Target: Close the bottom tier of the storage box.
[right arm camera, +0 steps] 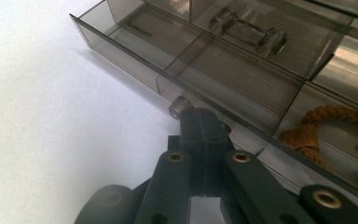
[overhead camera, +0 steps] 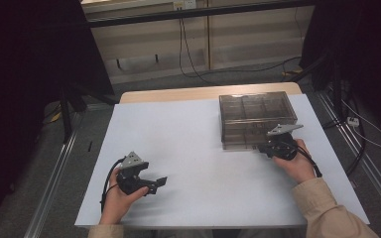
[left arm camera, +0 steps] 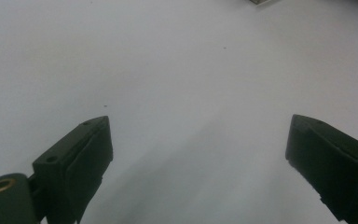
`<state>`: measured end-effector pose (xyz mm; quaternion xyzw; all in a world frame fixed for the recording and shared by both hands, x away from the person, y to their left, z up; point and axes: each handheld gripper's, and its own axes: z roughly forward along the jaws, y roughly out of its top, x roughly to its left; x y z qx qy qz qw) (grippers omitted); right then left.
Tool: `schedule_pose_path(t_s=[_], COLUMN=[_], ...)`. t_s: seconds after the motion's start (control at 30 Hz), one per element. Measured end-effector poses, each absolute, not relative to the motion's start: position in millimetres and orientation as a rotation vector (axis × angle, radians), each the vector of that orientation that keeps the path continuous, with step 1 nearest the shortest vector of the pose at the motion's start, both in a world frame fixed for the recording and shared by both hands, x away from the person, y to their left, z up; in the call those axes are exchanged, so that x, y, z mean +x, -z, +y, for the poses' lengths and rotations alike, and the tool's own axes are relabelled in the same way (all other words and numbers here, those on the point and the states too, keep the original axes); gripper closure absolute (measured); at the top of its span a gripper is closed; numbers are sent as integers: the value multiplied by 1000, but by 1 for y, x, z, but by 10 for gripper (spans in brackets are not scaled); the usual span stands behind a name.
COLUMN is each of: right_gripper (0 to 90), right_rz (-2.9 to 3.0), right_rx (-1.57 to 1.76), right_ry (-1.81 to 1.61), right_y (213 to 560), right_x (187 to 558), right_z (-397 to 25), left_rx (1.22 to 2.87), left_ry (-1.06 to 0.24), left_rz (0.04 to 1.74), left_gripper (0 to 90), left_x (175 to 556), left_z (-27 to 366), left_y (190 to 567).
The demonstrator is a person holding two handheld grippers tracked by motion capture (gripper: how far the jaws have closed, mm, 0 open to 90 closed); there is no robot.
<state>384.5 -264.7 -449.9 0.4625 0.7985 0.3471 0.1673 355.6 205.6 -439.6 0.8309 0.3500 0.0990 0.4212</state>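
Smoky plastic drawer (right arm camera: 135, 60): its knob (right arm camera: 179, 106) sits pinched in right claw (right arm camera: 199, 122).

Couldn't read a single label, brand or number anywhere, not on the smoky plastic box (overhead camera: 257, 119) or the worktop (overhead camera: 193, 148).

One smoky clear drawer box (overhead camera: 258, 116), one brown braided cord (right arm camera: 340, 119), two grippers, left gripper (overhead camera: 159, 182), right gripper (overhead camera: 264, 147)
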Motion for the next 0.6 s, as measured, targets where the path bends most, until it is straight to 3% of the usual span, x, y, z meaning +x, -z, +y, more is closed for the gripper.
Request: schedule_pose_path(t_s=[0.6], right_gripper=[900], right_rz=[2266], right_rx=[1319], right_ry=[-987], right_y=[451], right_x=[388], right_z=[-266], left_rx=[2084], left_ry=[-250], left_rz=[876], left_gripper=[74], left_x=[356], left_z=[206], left_y=[439])
